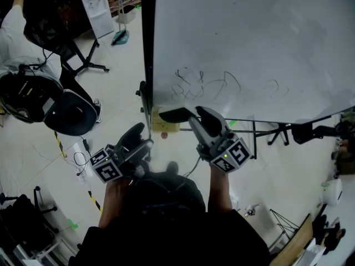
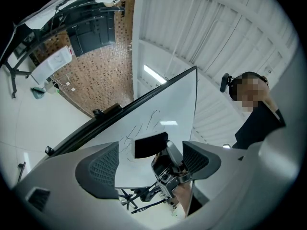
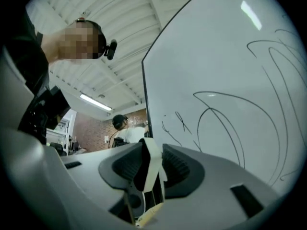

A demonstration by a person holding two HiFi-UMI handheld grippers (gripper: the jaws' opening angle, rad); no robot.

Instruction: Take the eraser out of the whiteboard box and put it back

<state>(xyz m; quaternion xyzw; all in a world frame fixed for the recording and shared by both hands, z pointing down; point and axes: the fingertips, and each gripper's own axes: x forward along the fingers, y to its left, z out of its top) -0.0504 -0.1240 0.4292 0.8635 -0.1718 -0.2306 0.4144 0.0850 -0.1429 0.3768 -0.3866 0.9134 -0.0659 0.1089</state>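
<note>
The whiteboard [image 1: 249,43] stands ahead with black scribbles along its lower part. My right gripper [image 1: 194,118] is shut on the eraser [image 1: 175,115] and holds it up just in front of the board's lower left corner. In the right gripper view the white-backed, dark-faced eraser [image 3: 152,162] sits edge-on between the two pads. A pale yellow box [image 1: 165,128] lies just under that corner. My left gripper [image 1: 136,138] hangs lower left of the board, open with nothing in it; past its jaws [image 2: 149,164] I see the eraser [image 2: 151,145] against the board.
A black office chair [image 1: 66,112] and cables on the floor are to the left. A white cabinet [image 1: 97,7] stands at the back. The board's stand legs [image 1: 277,132] spread out below it. A person in white [image 3: 125,131] is beyond the board's edge.
</note>
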